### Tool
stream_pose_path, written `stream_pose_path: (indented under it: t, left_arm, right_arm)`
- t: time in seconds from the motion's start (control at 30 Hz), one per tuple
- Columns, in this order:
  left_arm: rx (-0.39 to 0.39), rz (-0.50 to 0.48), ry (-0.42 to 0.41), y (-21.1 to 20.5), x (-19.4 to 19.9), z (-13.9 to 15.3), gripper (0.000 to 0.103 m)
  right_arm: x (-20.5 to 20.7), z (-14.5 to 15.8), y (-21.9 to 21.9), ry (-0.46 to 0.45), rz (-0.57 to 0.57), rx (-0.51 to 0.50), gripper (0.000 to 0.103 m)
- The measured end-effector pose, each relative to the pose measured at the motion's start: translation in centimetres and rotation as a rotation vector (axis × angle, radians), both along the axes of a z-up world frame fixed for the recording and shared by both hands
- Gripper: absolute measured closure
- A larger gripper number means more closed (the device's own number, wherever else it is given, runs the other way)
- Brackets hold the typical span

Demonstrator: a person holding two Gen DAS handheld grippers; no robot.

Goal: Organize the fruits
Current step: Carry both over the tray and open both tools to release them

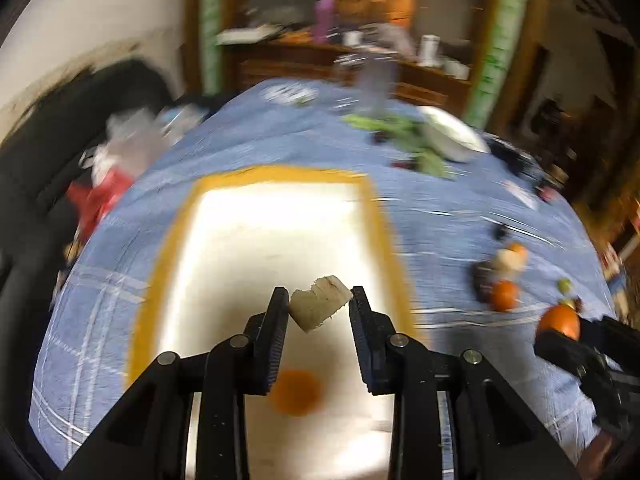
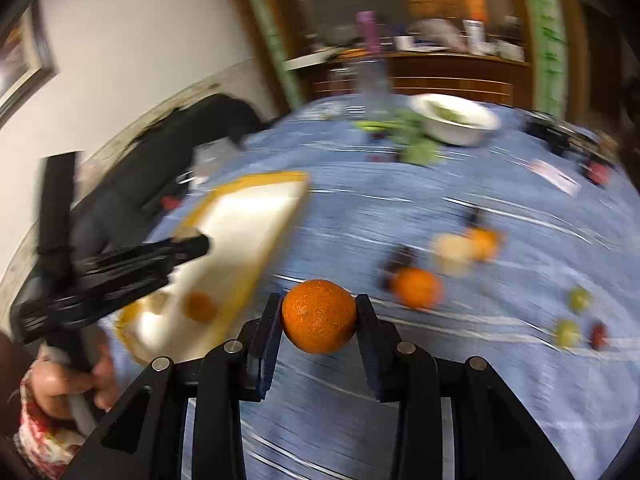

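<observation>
My left tongs [image 1: 320, 300] pinch a pale fruit wedge [image 1: 320, 303] over the white tray [image 1: 280, 224], well inside its yellow rim, with an orange [image 1: 297, 393] lying below on the tray floor. My right tongs [image 2: 319, 314] clamp another orange [image 2: 319, 316] above open blue cloth [image 2: 440, 400], just right of the tray's edge. Loose fruit [image 2: 417, 287] sits farther right.

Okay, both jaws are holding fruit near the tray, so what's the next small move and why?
Probably lower the left gripper and release its pale fruit piece into the yellow-rimmed tray. The piece hangs pinched over the tray's white floor, where one orange already lies. The right gripper, holding an orange, is over the blue cloth beside the tray.
</observation>
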State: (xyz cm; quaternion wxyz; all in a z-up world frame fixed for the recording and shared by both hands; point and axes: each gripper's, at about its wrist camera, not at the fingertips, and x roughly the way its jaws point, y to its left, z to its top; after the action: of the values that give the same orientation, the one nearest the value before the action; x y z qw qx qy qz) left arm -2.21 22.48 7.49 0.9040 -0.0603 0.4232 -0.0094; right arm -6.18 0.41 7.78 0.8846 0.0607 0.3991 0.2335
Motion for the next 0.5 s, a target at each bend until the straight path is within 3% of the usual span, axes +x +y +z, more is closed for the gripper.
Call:
stream_pose_path:
  t: [0.13,0.37,0.43,0.5]
  left_arm:
    - [-0.015,0.087,0.059,4.0,1.1,-1.7,0.073]
    - [-0.063,0.120,0.095,6.6,1.1,-3.5,0.072]
    - [-0.080,0.124,0.092,7.1,1.2,-3.8,0.060]
    - [-0.110,0.123,0.086,7.7,1.1,-3.8,0.056]
  right_arm:
    - [1.9,-0.3,6.7,-0.004,0.102,-0.037,0.064]
    - [4.6,-3.9,14.4,0.052,0.178,-0.151,0.063]
    - [5.1,-4.7,15.2,0.067,0.180,-0.168,0.063]
    - [5.5,-5.2,15.6,0.073,0.177,-0.171,0.063]
